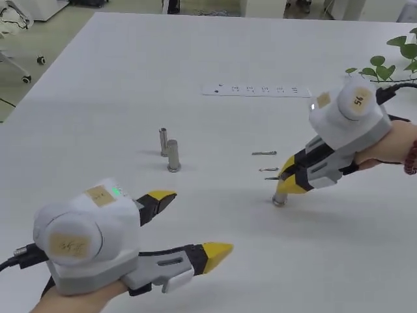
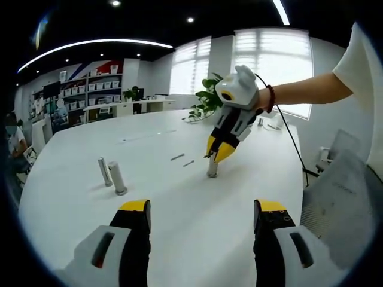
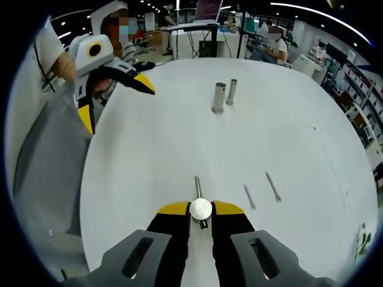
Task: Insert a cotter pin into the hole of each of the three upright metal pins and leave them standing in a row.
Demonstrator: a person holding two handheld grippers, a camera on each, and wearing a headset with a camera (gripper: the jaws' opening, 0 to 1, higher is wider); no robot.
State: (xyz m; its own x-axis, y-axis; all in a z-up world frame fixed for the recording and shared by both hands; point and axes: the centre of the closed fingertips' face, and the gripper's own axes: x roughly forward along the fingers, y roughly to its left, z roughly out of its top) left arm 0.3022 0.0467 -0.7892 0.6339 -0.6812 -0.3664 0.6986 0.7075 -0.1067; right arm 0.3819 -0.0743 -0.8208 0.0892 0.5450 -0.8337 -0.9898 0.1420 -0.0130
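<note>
1. A broad white table (image 1: 130, 78) is stretching across an open office. A power strip (image 1: 255, 90) is lying on it well beyond the working metal pin (image 1: 279, 199), and a plant (image 1: 391, 62) is leaning in beyond and to the right of that pin.
2. The working metal pin is standing upright directly beneath the tips of the right gripper (image 1: 288, 184), which is tilting down onto its top.
3. The right gripper's jaws are sitting narrow, nearly together, and appear to be pinching a cotter pin (image 3: 196, 186). Its thin shank is poking out past the working metal pin's round head, so its long axis is running across the upright pin. Whether it is fully through the hole I cannot tell.
4. Two loose cotter pins (image 1: 264, 153) are lying flat just beyond the working metal pin, apart from it.
5. The two other metal pins (image 1: 173, 156) are standing close together, well to the left of the working metal pin.
6. The left gripper (image 1: 190, 222) is hovering to the near left of the working metal pin, its jaws spread wide and gripping nothing.
7. The coming move probably means pushing along the shank's line without tipping the working metal pin. The left gripper is nearer the other two.
</note>
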